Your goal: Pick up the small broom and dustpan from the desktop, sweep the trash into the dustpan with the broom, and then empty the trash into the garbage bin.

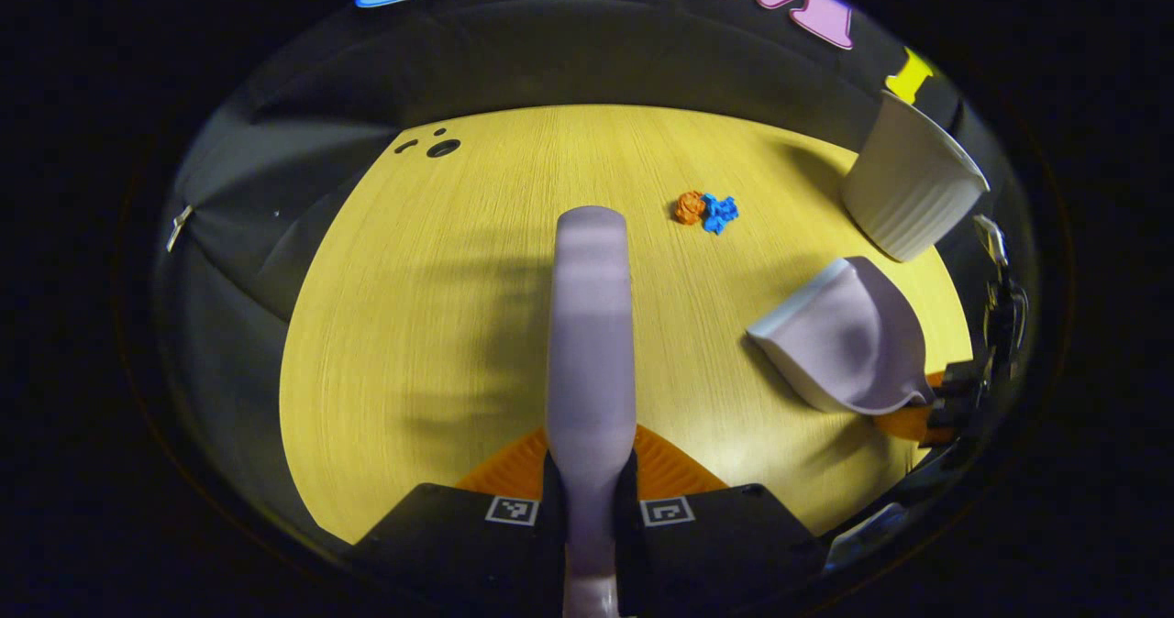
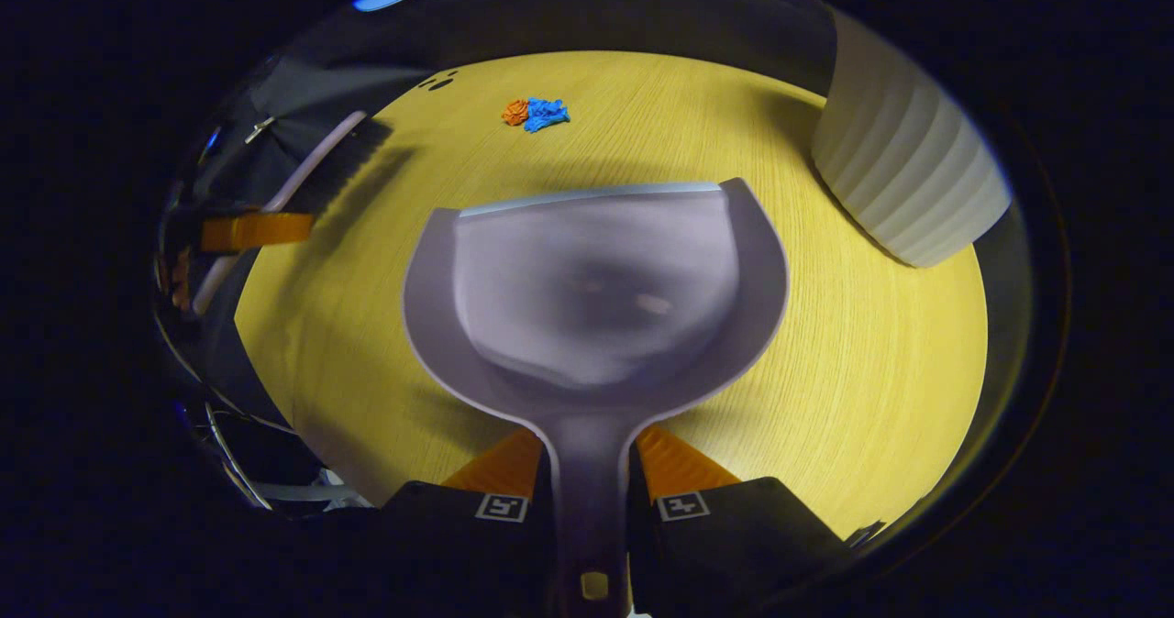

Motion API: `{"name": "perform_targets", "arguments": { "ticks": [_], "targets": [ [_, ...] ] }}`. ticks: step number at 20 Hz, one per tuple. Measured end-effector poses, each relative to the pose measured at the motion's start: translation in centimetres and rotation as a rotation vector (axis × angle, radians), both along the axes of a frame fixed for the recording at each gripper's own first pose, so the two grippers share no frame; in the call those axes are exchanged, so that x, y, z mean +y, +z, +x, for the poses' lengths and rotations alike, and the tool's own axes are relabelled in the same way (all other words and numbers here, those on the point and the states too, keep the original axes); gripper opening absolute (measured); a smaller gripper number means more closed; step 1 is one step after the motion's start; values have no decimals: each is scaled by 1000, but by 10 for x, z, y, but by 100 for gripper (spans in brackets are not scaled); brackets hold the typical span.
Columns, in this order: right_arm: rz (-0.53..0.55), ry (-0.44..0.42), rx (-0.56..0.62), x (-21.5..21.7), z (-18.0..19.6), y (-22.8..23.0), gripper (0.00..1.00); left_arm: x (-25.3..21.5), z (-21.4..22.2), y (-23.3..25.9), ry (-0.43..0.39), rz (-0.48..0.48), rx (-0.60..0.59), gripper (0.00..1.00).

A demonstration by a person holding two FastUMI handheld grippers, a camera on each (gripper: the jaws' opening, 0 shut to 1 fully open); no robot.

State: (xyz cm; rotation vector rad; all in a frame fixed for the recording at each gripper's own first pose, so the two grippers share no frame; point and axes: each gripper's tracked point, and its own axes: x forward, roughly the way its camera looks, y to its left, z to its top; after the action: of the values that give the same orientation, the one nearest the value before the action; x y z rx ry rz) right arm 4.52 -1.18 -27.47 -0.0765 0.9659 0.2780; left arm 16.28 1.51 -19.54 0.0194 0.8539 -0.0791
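Both grippers clamp tools, left gripper point(image 1: 590, 485) the broom point(image 1: 590, 325), right gripper point(image 2: 587, 485) the dustpan point(image 2: 596, 297); a hard sweep could scatter the trash point(image 1: 706, 210), upper right of centre.

The yellow wood-grain bench point(image 1: 440, 325) carries two small crumpled scraps touching each other near its far middle: an orange crumpled paper ball point(image 1: 689, 206) and a blue crumpled paper scrap point(image 1: 719, 213). At the far right edge stands a white ribbed plastic bin point(image 1: 908, 187). Three dark round holes point(image 1: 442, 148) mark the far left corner.
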Motion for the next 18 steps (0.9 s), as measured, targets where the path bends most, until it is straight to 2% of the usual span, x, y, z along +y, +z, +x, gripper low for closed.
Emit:
{"name": "perform_targets", "arguments": {
  "ticks": [3,6,7,8,9,10,11,12,13,14,16,18],
  "targets": [
    [-30,50,-20,-11,7,3,36,-8,41,1,-15,16,26,26],
    [-46,90,-38,-20,6,5,36,-2,89,8,-114,170,15,26],
    [-54,106,-46,-23,6,6,36,-4,107,11,-169,219,2,27],
    [-58,120,-51,-27,3,9,40,-11,122,12,-231,256,-5,27],
    [-59,133,-56,-30,2,12,36,-17,135,13,-282,294,-4,26],
    [-63,145,-60,-32,2,13,40,-24,147,15,-331,328,-7,26],
    [-68,155,-65,-35,3,15,36,-30,157,14,-383,361,-6,26],
    [-71,159,-69,-37,2,17,36,-36,163,13,-442,390,2,26],
    [-68,158,-67,-38,4,17,40,-45,168,11,-495,411,8,26],
    [-64,157,-63,-38,3,17,35,-52,175,10,-543,425,3,24],
    [-71,164,-64,-39,4,16,36,-65,175,11,-643,451,22,26],
    [-80,173,-75,-38,5,15,35,-80,161,10,-764,436,57,26]
  ]
}}
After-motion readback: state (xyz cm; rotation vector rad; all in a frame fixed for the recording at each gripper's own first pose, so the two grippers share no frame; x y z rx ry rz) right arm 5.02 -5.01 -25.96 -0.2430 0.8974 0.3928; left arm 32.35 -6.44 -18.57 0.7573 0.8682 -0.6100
